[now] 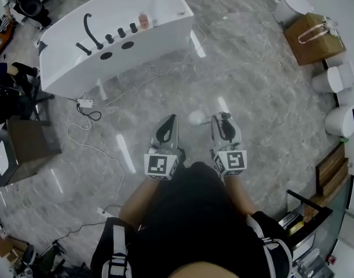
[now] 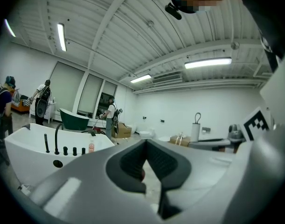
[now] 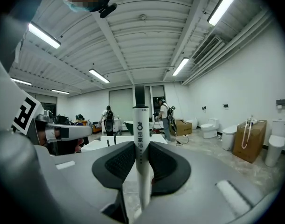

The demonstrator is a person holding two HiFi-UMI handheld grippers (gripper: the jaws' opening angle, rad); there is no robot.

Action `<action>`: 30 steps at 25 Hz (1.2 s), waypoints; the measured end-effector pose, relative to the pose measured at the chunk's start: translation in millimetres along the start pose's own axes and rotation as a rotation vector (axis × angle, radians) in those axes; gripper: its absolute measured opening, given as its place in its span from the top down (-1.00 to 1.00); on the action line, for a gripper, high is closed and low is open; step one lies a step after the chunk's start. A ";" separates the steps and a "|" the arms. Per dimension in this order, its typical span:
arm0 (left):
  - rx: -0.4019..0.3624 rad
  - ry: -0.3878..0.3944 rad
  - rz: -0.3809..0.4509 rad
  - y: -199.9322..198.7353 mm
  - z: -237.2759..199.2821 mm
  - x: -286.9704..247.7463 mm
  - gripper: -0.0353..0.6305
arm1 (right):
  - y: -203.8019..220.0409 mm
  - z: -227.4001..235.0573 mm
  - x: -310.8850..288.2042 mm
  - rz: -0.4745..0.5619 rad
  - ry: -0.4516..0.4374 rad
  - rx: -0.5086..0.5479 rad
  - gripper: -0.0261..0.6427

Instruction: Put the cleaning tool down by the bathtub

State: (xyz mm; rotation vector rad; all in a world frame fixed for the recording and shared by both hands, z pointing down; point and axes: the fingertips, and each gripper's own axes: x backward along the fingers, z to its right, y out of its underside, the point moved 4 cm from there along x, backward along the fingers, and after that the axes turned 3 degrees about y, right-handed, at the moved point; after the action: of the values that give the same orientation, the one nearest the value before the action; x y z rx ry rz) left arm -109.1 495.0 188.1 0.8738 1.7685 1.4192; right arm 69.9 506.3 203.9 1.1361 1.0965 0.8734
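1. The right gripper [image 3: 141, 148] is clamped on the white handle of the cleaning tool [image 3: 140, 120]. The tool stands upright between the gripper's dark pads.
2. The left gripper [image 2: 146, 146] holds nothing. Its jaws meet at their tips.
3. In the head view both grippers are side by side, well apart from the bathtub [image 1: 159, 33], off its long white wall. Grey marbled floor [image 1: 246, 80] lies between them and the tub.
4. So the cleaning tool is up in the right gripper, not yet down by the bathtub.
5. On the bathtub's deck stand a black faucet [image 1: 91, 30], a row of black knobs [image 1: 121, 32] and a pink bottle [image 1: 143, 21].
6. A white cable [image 1: 159, 71] runs over the floor along the bathtub's wall. It leads to a power strip [image 1: 85, 103] near the tub's faucet end.
7. A cardboard box [image 1: 310, 39] and white toilets [image 1: 333, 79] stand well apart from the bathtub, past its other end.
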 end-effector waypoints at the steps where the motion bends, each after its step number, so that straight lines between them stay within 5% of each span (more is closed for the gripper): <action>1: -0.002 0.003 -0.003 -1.7 -7.7 -6.9 0.87 | -2.1 -1.2 -8.9 0.000 0.004 -0.002 0.65; 13: 0.001 0.030 -0.033 -6.0 -52.6 -88.2 0.87 | -19.0 15.3 -94.5 0.007 0.032 -0.032 0.65; 30: -0.008 -0.024 -0.034 -24.4 -78.2 -275.8 0.87 | -47.5 135.8 -251.3 -0.005 -0.019 -0.024 0.65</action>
State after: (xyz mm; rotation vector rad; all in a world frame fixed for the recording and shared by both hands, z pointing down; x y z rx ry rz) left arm -30.9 218.7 205.8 0.8498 1.7504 1.3879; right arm 136.6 225.1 219.6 1.1192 1.0700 0.8679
